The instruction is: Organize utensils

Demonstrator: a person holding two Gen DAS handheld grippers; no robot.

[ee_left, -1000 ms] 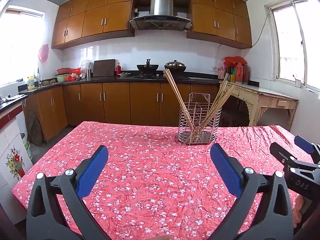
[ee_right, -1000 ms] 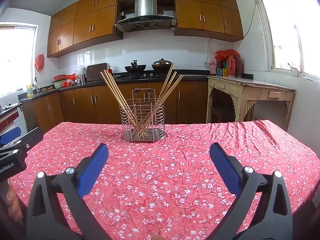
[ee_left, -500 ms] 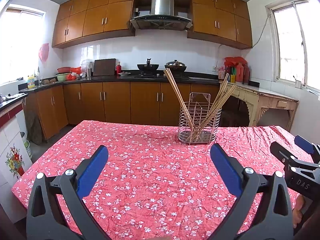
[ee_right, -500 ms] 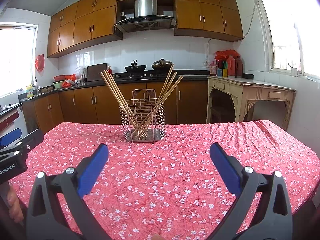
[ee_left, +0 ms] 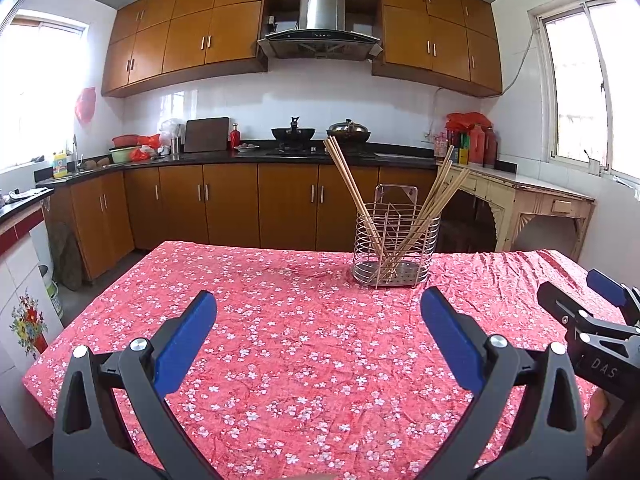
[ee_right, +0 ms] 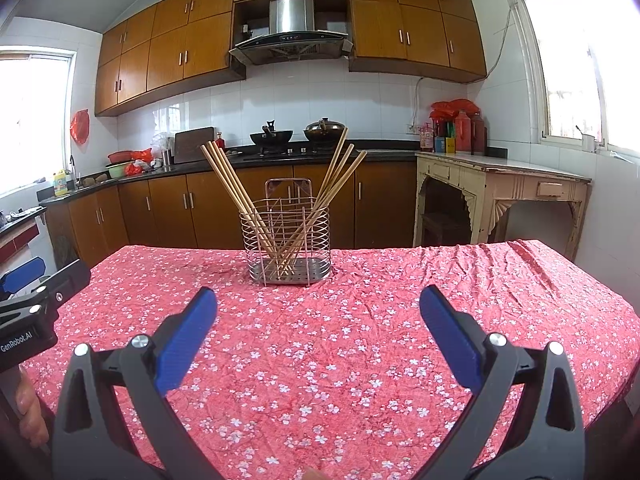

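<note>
Your left tool [ee_left: 318, 316] is spread wide, its two flat blue pads on black plastic arms far apart, and it holds nothing; it hovers over the cloth without touching it. Your right tool [ee_right: 318, 310] is just as wide, blue pads splayed and nothing between them, also clear of the cloth. Off at the right edge of the left view you can see that right tool from the side, black frame with a blue tip. In the right view the left one shows at the left edge, with a bit of your hand [ee_right: 28, 412] below it.

Under both tools lies the red floral tablecloth [ee_left: 304, 364], thin crinkled fabric sprinkled with small white blossoms, covering the whole tabletop. It wrinkles most toward the far right corner.

Further out, toward the far edge of the tabletop, stands the round wire utensil basket [ee_right: 286, 242], shiny metal rings on a perforated tray base, with a tall wire loop at the back. In it lean the long wooden chopsticks [ee_right: 232, 192], pale, slim and straight: one bunch tilts left, another tilts right, crossing low inside the basket. From your left tool the basket sits ahead and to the right; from your right tool it sits ahead and slightly left.

Beyond, brown wooden cabinets [ee_left: 240, 204] carry a glossy black counter, with two dark woks [ee_right: 272, 136] under a steel hood.
</note>
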